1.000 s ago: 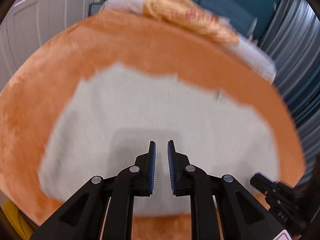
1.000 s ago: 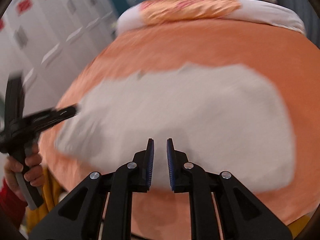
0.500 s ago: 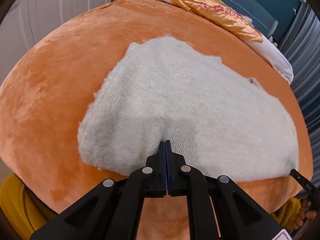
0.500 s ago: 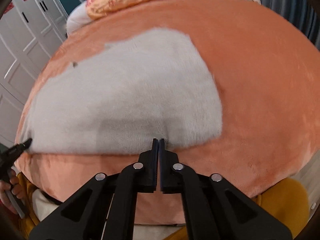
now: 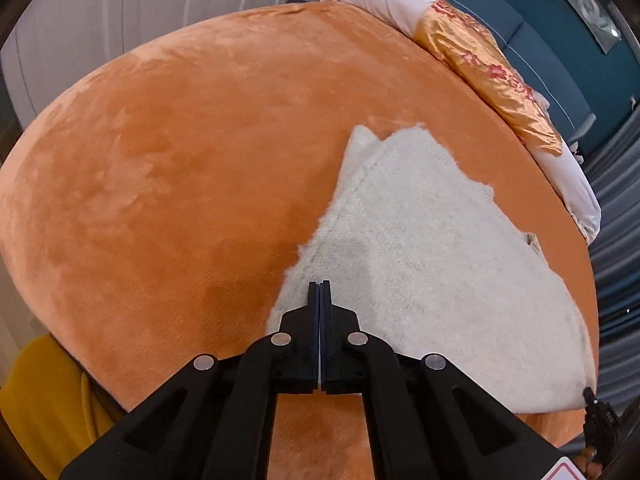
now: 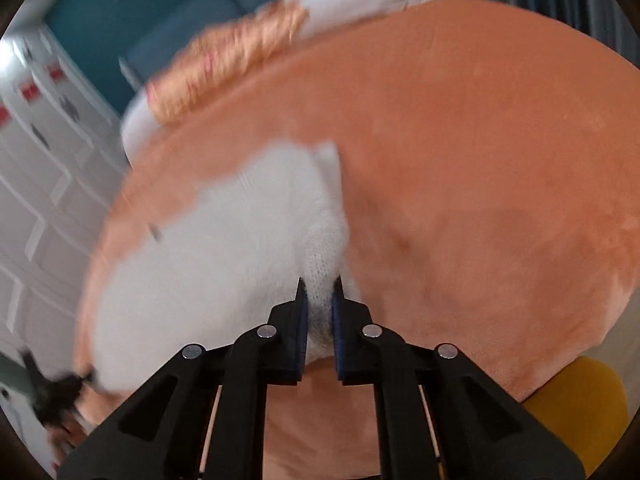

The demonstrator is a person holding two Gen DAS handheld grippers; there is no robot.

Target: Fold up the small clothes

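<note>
Our right gripper (image 6: pixel 319 286) pinches the white sweater's (image 6: pixel 224 248) edge on the orange blanket (image 6: pixel 480 160); our left gripper (image 5: pixel 319 286) looks clamped shut, perhaps on its hem.

Both wrist cameras look forward and down along their own fingers, close over the orange bed (image 5: pixel 168 168), the left gripper (image 5: pixel 319 286) at the near left edge of the white sweater (image 5: pixel 420 248), the right gripper (image 6: pixel 319 286) at its right edge, sharing sweater, bed and pillows (image 5: pixel 492 76).
</note>
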